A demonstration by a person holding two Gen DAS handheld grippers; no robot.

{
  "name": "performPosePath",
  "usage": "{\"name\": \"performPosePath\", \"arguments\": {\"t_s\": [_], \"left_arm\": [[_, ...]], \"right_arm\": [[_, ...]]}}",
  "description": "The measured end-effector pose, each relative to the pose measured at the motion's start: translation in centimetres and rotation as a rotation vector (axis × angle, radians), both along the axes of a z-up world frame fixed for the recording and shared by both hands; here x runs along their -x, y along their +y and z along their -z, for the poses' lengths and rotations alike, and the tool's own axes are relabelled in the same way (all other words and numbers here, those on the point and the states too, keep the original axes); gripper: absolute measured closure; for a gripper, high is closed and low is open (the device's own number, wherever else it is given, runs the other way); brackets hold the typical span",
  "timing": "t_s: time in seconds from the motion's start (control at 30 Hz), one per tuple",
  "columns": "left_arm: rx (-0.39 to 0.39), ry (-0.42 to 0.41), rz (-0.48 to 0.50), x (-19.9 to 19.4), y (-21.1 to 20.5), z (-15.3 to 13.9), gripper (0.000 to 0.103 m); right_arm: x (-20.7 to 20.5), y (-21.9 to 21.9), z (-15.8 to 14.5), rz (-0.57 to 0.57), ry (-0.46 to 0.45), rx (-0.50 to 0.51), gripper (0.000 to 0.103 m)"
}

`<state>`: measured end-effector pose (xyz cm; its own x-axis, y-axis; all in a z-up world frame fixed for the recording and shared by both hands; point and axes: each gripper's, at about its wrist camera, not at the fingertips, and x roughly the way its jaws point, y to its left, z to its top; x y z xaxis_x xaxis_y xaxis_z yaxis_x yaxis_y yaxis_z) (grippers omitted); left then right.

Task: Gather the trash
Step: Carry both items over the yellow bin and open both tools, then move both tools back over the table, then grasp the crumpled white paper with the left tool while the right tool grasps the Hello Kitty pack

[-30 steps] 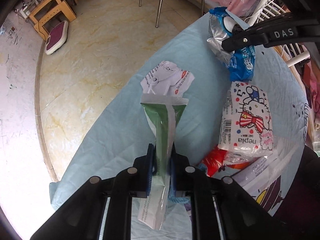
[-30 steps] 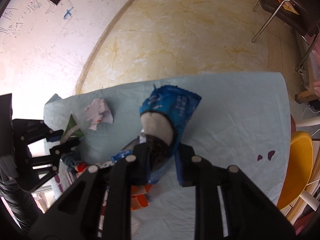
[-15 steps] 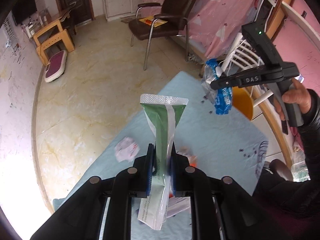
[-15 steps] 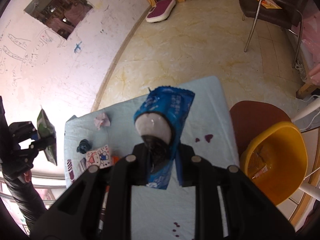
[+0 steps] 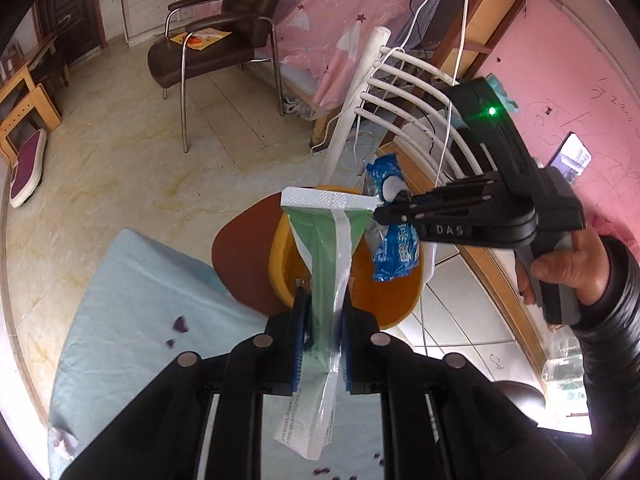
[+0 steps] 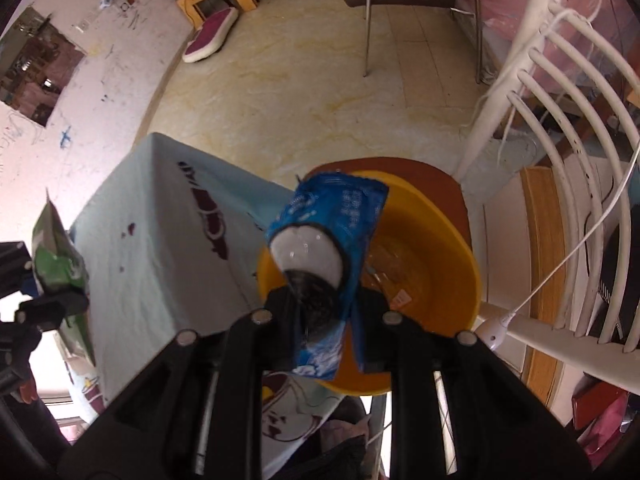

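Observation:
My left gripper [image 5: 323,308] is shut on a green and white wrapper [image 5: 326,248] and holds it in the air beside the table edge, in front of a yellow basin [image 5: 384,304]. My right gripper [image 6: 322,300] is shut on a blue snack wrapper [image 6: 332,216] and holds it above the yellow basin [image 6: 440,272], which sits on a brown stool [image 6: 452,188]. The right gripper with the blue wrapper [image 5: 394,240] also shows in the left wrist view, over the basin. The green wrapper [image 6: 56,264] shows at the left of the right wrist view.
The table with a light blue cloth [image 5: 152,296] lies left of the basin. A white slatted chair back [image 6: 560,128] stands right of the stool. A dark armchair [image 5: 208,44] stands on the tiled floor beyond. A white cable [image 6: 560,268] hangs near the basin.
Both grippers have lifted their wrappers off the table and swung right, from over the cloth to the yellow basin on the stool. Both stay shut.

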<state>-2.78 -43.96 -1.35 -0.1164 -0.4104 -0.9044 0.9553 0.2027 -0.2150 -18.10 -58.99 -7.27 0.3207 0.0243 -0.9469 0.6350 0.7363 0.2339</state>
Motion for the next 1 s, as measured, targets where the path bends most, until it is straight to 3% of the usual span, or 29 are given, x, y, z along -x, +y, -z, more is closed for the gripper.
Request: {"name": "performPosePath", "arguments": {"t_s": [0.17,0.23,0.27,0.3,0.33,0.37,0.53,0.57,0.63,0.67,0.73,0.8,0.83,1.0], "left_arm": [[-0.077,-0.035,-0.038,2.1,-5.1,4.0,0.089],[-0.087,-0.036,-0.027,3.0,-6.3,5.1,0.079],[-0.081,-0.029,-0.026,3.2,-6.8,5.5,0.072],[-0.067,-0.011,-0.034,3.2,-7.2,5.7,0.045],[-0.049,0.011,-0.046,3.0,-7.4,5.9,0.02],[-0.032,0.022,-0.07,2.7,-7.4,6.0,0.015],[0.016,-0.003,-0.178,0.0,-4.8,3.7,0.013],[0.03,-0.016,-0.187,-0.7,-3.5,2.7,0.013],[0.031,-0.088,-0.234,-2.4,-0.2,0.6,0.013],[0.031,-0.109,-0.265,-3.7,2.0,-0.4,0.013],[0.0,-0.143,-0.332,-6.6,6.6,-1.9,0.013],[-0.063,-0.205,-0.431,-10.1,10.8,-2.8,0.013],[-0.094,-0.239,-0.478,-11.7,12.7,-3.1,0.013],[-0.188,-0.149,-0.662,-18.5,20.6,-1.6,0.013]], "right_arm": [[1.8,-2.5,4.9,0.026,0.055,-0.008,0.083],[2.5,-3.2,6.3,0.042,0.067,-0.033,0.078],[2.8,-3.5,6.6,0.048,0.068,-0.03,0.062],[3.1,-3.8,6.8,0.054,0.067,-0.029,0.047],[3.3,-4.1,7.0,0.064,0.065,-0.032,0.043],[3.7,-4.5,7.1,0.074,0.064,-0.031,0.043],[4.5,-4.7,5.6,0.082,0.013,-0.034,0.04],[4.3,-4.3,5.0,0.069,0.001,-0.027,0.037],[2.8,-2.1,2.8,0.01,-0.042,-0.004,0.02],[2.0,-1.0,1.8,-0.02,-0.062,0.01,0.018],[-0.2,1.8,-0.5,-0.096,-0.107,0.021,0.017],[-3.1,5.2,-2.5,-0.197,-0.158,0.015,0.006],[-4.4,7.0,-3.4,-0.243,-0.181,0.011,0.005],[-10.9,17.0,-6.0,-0.479,-0.234,-0.1,0.005]]}}
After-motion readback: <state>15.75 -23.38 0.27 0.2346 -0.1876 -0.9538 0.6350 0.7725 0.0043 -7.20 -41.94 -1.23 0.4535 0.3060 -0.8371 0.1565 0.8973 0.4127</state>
